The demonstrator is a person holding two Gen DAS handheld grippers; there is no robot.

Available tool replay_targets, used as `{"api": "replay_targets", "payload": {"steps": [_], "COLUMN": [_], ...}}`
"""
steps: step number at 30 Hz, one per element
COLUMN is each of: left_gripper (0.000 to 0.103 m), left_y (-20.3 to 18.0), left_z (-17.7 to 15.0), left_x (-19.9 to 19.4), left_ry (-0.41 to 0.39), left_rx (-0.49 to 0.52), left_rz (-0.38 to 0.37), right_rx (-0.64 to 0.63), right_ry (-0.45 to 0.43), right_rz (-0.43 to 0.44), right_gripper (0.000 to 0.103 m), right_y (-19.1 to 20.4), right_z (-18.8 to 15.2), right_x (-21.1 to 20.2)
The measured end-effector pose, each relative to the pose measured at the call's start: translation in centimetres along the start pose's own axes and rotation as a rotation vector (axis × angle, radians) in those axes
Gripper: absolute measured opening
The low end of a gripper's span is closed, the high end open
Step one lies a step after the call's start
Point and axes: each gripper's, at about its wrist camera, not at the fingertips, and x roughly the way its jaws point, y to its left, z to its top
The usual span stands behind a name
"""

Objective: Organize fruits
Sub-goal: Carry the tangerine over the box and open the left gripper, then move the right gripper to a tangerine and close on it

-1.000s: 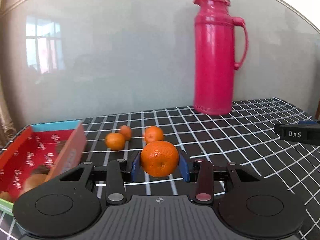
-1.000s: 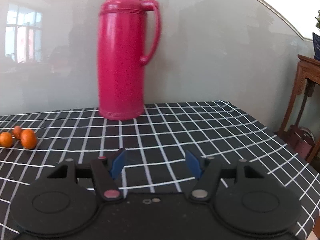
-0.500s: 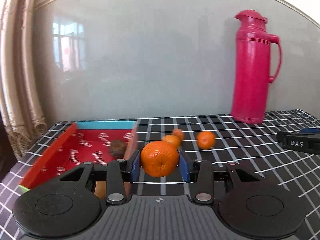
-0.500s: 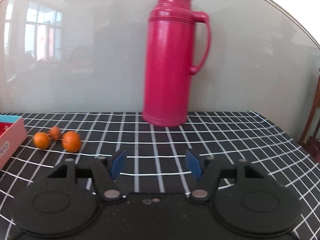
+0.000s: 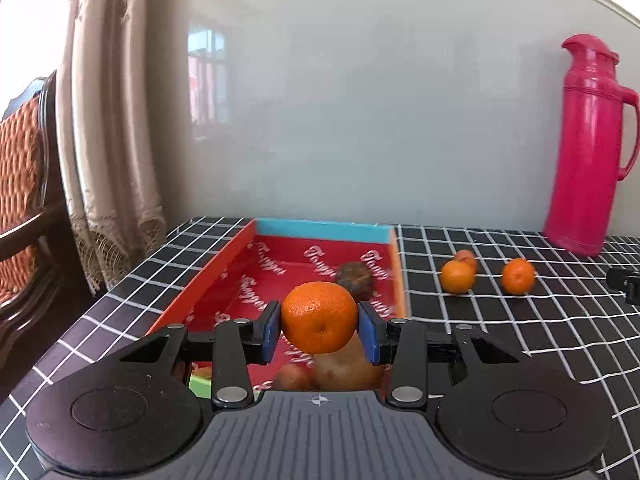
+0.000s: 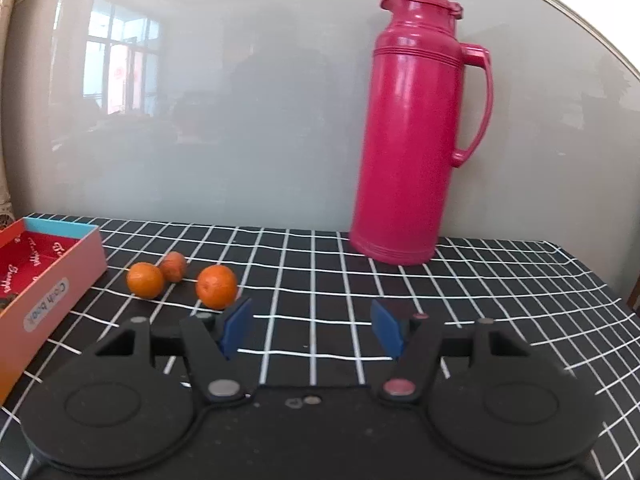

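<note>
Red box (image 5: 224,268) holding brown fruit (image 5: 354,278), left gripper (image 5: 319,330) gripping orange (image 5: 319,317)

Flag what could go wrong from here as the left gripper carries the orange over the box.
1. The left gripper holds the orange above the red box, where a brown fruit and others lie; a drop could bruise them.
2. Released near the box's right wall, it might bounce out onto the tablecloth.

The counter (image 6: 440,292) (black, white-gridded cloth) carries a red box (image 6: 52,292), three oranges (image 6: 216,286) beside it, and a pink flask (image 6: 416,128).
</note>
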Motion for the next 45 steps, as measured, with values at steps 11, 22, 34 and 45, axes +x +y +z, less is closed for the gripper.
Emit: {"api": "replay_targets", "payload": {"steps": [11, 22, 34, 45], "left_gripper": [0.041, 0.072, 0.103, 0.103], "left_y": [2.0, 2.8, 2.5, 4.3], "left_z": [-0.8, -0.9, -0.7, -1.1], "left_x": [1.0, 1.3, -0.2, 0.0], "left_ry": [0.011, -0.005, -0.119, -0.136], "left_rx": [-0.022, -0.031, -0.017, -0.056], "left_rz": [0.058, 0.094, 0.165, 0.213], "right_rx": [-0.043, -0.049, -0.050, -0.066], "right_ry": [-0.009, -0.010, -0.005, -0.013], "right_rz": [0.056, 0.080, 0.083, 0.116], "right_gripper": [0.065, 0.065, 0.068, 0.067], "right_y": [3.0, 4.1, 4.0, 5.9], "right_z": [0.0, 0.2, 0.1, 0.5], "right_x": [0.4, 0.8, 1.1, 1.9]}}
